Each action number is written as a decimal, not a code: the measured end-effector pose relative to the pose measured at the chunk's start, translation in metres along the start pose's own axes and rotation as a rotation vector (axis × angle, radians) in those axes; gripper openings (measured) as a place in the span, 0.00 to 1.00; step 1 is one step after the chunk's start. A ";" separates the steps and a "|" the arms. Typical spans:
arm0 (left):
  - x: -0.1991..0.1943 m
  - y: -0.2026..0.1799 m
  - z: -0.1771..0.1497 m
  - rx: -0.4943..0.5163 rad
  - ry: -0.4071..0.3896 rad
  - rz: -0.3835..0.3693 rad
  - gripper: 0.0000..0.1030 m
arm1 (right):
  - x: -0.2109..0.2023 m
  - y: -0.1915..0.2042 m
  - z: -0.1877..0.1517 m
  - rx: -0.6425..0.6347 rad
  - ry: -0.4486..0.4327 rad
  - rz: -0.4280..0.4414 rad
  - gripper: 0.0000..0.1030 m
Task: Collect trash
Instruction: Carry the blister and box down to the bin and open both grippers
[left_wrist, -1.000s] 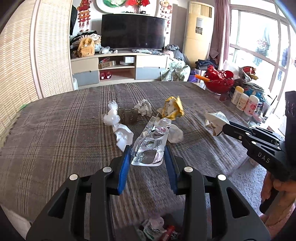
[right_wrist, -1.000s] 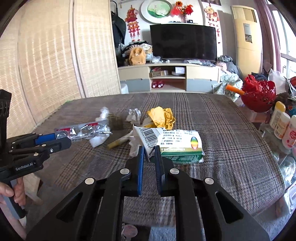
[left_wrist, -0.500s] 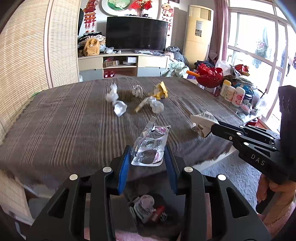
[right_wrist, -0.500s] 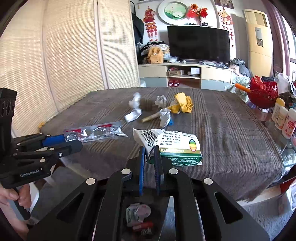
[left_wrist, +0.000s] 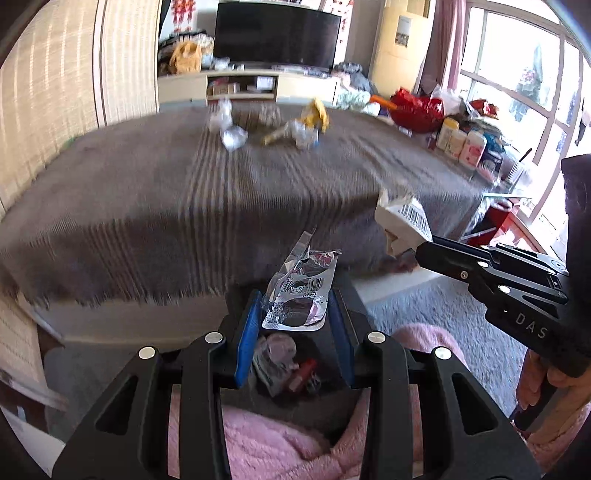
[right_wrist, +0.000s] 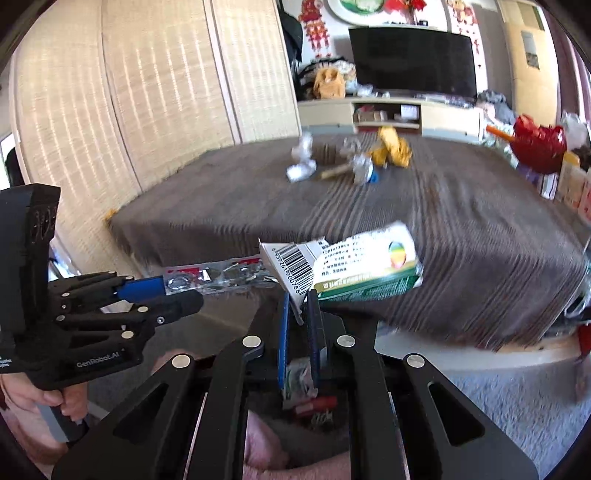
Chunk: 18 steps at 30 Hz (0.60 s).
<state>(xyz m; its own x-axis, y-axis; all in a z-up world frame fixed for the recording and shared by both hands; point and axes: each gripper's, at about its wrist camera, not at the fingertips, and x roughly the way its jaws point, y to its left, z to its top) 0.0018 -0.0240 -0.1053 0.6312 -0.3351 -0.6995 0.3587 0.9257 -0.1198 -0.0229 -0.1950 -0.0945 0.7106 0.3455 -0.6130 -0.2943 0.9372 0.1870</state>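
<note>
Brown striped table cloth (left_wrist: 155, 192) ends at a near edge, with grey carpet (left_wrist: 436, 310) below. Loose trash (right_wrist: 354, 162) lies far back on the table. Off the edge, the right gripper (right_wrist: 297, 314) is clenched on a green-white packet (right_wrist: 354, 266) bearing a barcode; the left gripper (left_wrist: 295, 325) grasps a clear foil wrapper (left_wrist: 301, 291). Both hang above a dark bin (left_wrist: 291, 369). Legible markings: "DAS", "GenRobot.AI".

Motion blur smears the table (left_wrist: 147, 192) and the scraps (left_wrist: 273, 125) at its far side so none can be told apart, the bin (left_wrist: 325, 398) below shows only between the fingers (left_wrist: 245, 332), and the box (left_wrist: 404, 221) is partly covered by the right gripper (left_wrist: 424, 253).
</note>
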 end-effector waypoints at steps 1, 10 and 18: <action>0.005 0.001 -0.005 -0.004 0.016 -0.003 0.34 | 0.004 -0.001 -0.005 0.006 0.015 0.006 0.10; 0.056 0.004 -0.034 -0.016 0.146 -0.005 0.33 | 0.059 -0.010 -0.036 0.048 0.162 0.024 0.09; 0.100 0.015 -0.041 -0.042 0.251 0.005 0.34 | 0.092 -0.024 -0.047 0.084 0.241 0.005 0.07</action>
<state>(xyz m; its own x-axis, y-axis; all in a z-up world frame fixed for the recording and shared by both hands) 0.0421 -0.0364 -0.2063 0.4401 -0.2813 -0.8527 0.3235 0.9356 -0.1416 0.0192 -0.1876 -0.1914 0.5330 0.3384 -0.7755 -0.2359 0.9396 0.2479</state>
